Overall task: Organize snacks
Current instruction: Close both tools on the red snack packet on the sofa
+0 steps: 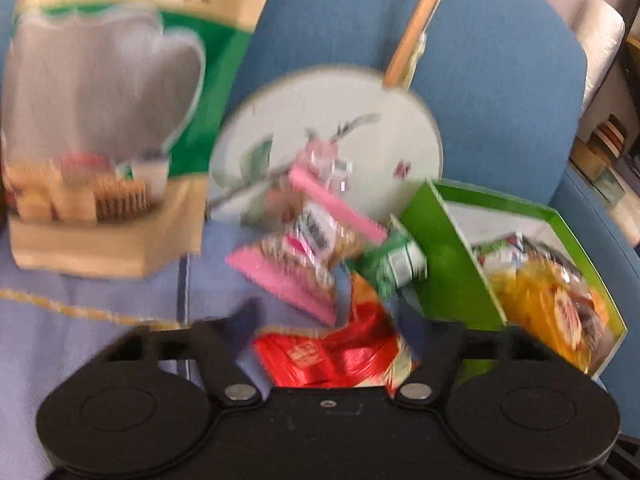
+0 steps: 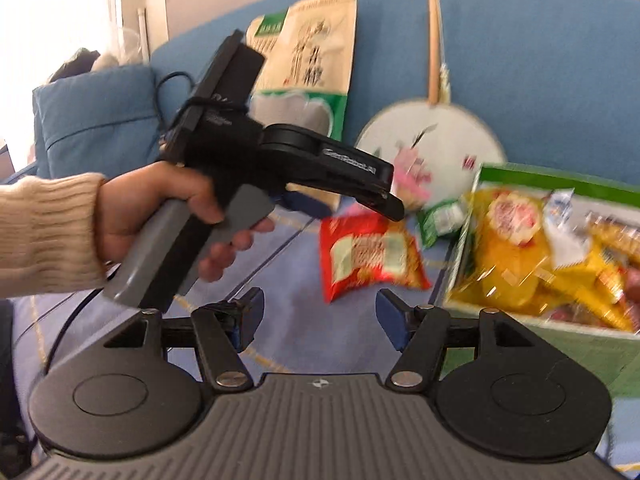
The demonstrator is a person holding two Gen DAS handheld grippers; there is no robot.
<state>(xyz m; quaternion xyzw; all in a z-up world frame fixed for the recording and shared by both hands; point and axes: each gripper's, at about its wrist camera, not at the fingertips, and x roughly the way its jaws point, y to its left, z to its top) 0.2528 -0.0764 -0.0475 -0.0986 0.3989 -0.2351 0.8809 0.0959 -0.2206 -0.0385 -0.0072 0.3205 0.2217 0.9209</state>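
A red snack packet [image 1: 340, 354] [image 2: 370, 254] lies on the blue seat cushion. Beyond it lie a pink-edged clear packet [image 1: 308, 236] [image 2: 408, 176] and a small green packet [image 1: 390, 266] [image 2: 442, 216]. A green box [image 1: 448, 264] [image 2: 592, 344] at the right holds yellow snack bags [image 1: 536, 296] [image 2: 508, 256]. My left gripper [image 1: 344, 324] hovers open just above the red packet, fingers either side of it; it also shows in the right wrist view [image 2: 384, 200]. My right gripper [image 2: 320, 312] is open and empty, near the box's left side.
A large beige and green snack bag [image 1: 104, 120] [image 2: 308, 60] leans on the blue sofa back [image 1: 500, 80]. A round painted fan [image 1: 332, 140] [image 2: 436, 140] with a wooden handle lies behind the packets. A blue cushion [image 2: 96, 116] is at the far left.
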